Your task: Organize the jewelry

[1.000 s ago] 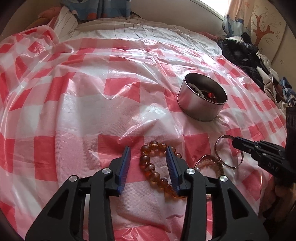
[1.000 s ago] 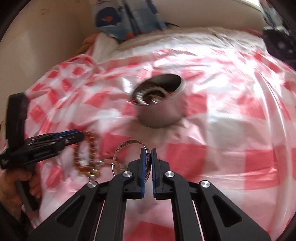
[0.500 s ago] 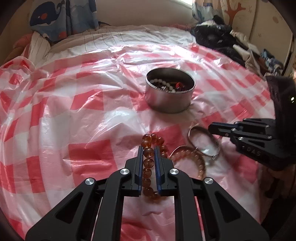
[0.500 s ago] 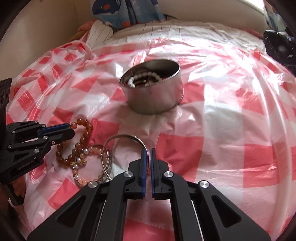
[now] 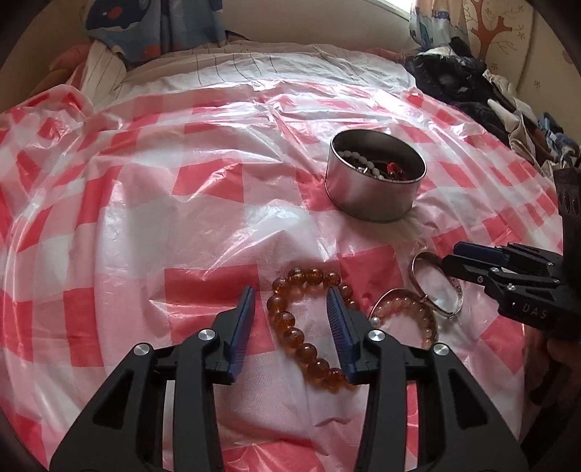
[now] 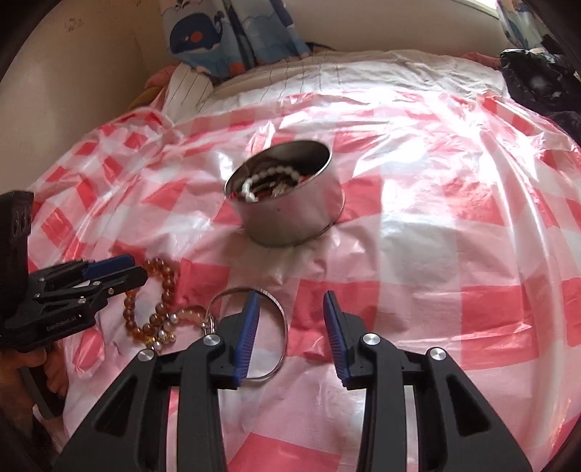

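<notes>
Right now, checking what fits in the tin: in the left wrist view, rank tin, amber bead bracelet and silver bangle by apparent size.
1. amber bead bracelet, nearer the camera, so unsure against the tin
2. tin
3. silver bangle

I note a plastic sheet [image 5: 203, 203] in a red-and-white check, glossy, over white bedding with thin dark stripes [image 5: 261, 61]. The round tin [image 5: 370, 198] is plain silver-grey; inside I see white beads and a red spot. One beaded bracelet [image 5: 297, 334] is translucent amber-brown; the second bracelet [image 5: 417, 316] is paler peach. The bangle [image 6: 268, 326] is silver. Both grippers are black with blue pads [image 5: 243, 326]. The curtain [image 6: 232, 32] is blue, printed with whales.
</notes>
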The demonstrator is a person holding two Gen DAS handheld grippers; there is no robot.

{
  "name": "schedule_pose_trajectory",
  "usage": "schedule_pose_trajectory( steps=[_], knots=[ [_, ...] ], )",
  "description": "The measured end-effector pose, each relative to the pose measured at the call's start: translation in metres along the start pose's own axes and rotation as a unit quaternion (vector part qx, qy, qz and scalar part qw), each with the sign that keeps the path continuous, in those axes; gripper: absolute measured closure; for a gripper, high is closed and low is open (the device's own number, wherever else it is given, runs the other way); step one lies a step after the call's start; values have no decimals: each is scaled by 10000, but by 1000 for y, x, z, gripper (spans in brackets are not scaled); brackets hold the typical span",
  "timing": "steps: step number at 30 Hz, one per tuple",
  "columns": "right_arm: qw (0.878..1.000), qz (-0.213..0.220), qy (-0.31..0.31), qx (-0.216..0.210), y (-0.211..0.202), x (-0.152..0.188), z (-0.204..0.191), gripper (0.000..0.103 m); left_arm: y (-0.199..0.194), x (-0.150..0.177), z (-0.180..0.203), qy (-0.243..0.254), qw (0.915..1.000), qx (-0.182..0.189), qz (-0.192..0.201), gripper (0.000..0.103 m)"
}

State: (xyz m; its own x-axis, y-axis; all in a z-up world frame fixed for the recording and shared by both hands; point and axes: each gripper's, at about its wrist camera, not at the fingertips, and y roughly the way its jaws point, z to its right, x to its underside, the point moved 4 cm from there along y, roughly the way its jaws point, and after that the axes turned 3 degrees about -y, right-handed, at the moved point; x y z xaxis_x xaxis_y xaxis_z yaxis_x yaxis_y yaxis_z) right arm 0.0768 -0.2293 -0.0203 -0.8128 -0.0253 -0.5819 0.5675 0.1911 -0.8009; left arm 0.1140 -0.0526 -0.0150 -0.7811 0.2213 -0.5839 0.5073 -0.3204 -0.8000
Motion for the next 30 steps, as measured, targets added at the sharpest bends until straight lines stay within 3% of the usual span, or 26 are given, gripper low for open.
schedule_pose_trajectory(
  steps=[2, 3, 5, 7, 15, 16, 17, 23, 27, 30],
  knots=[
    [9990, -163, -326, 245, 8, 5, -8, 83, 3, 2, 3, 114, 9999, -78, -45, 64],
    [9982, -155, -458, 349, 7, 5, -11, 100, 3, 2, 4, 166, 9998, -91, -45, 64],
    [9966, -9, -552, 611, 2, 3, -10, 101, 2, 3, 6, 226, 9997, -93, -49, 64],
    [9959, 97, -451, 774, -4, 0, -2, 100, 3, 4, 7, 236, 9997, -104, -56, 64],
    [9983, 8, -47, 585, -1, 2, 15, 98, 4, 6, 8, 305, 9994, -145, -81, 65],
    [9982, -68, -88, 582, 3, 4, 13, 98, 4, 6, 10, 363, 9992, -153, -87, 70],
    [9980, -127, -152, 594, 6, 5, 11, 98, 4, 6, 11, 413, 9990, -141, -85, 93],
    [9987, 178, -92, 462, -6, -1, 9, 99, -16, -4, 14, 282, 9989, 180, 335, 93],
    [9988, 136, 67, 463, -4, -1, 15, 97, -4, -1, 4, 146, 9999, 7, 54, 92],
    [9987, 185, 80, 469, -5, -2, 15, 69, 1, 1, 5, 188, 9998, -57, -33, 90]
  ],
)
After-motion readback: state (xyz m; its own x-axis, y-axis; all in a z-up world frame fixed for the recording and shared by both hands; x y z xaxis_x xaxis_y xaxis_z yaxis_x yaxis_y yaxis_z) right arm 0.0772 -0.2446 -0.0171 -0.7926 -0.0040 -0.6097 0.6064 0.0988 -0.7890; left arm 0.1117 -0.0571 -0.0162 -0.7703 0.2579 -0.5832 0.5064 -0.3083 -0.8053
